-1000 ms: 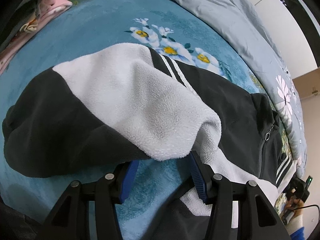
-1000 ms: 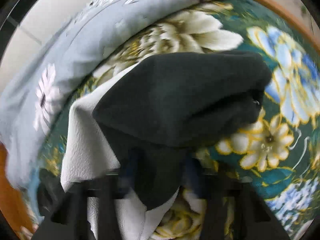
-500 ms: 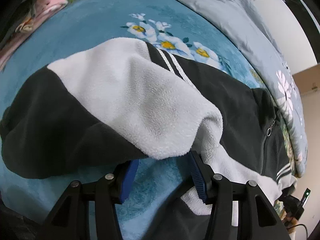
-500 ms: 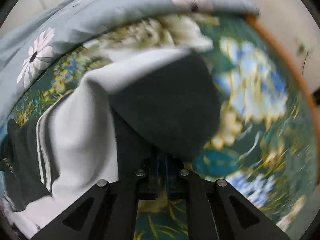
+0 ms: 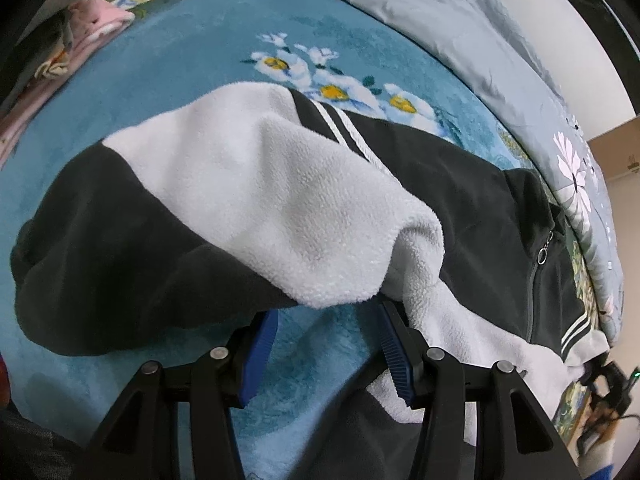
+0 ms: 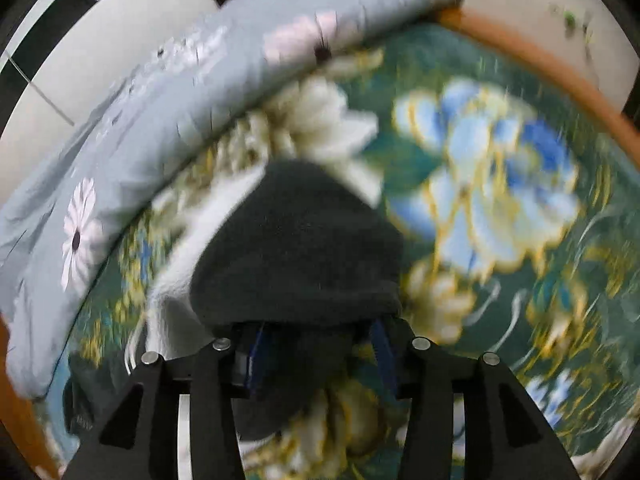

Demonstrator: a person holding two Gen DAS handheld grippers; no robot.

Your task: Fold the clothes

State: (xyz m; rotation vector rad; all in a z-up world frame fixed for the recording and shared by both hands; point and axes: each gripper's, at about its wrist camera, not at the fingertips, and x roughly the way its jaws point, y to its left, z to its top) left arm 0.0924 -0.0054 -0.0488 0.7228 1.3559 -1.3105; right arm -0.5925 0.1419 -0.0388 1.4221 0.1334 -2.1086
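Observation:
A black and white fleece jacket (image 5: 280,200) lies spread on the blue floral blanket (image 5: 192,60). Its sleeve is folded over the body, and its zipper (image 5: 536,264) shows at the right. My left gripper (image 5: 326,332) is open just below the white sleeve edge, touching nothing between its pads. In the blurred right wrist view, the jacket's black sleeve end (image 6: 300,256) drapes over my right gripper (image 6: 320,356). Its blue pads stand apart with black cloth hanging between them.
A grey floral quilt (image 5: 460,32) runs along the far side of the bed and shows in the right view (image 6: 160,92). Pink clothes (image 5: 88,32) lie at the far left. The bed's wooden edge (image 6: 540,60) curves at the right.
My right gripper was shut on the black sleeve half a second ago and now stands open under it, swinging right. My left gripper stays open and has barely moved.

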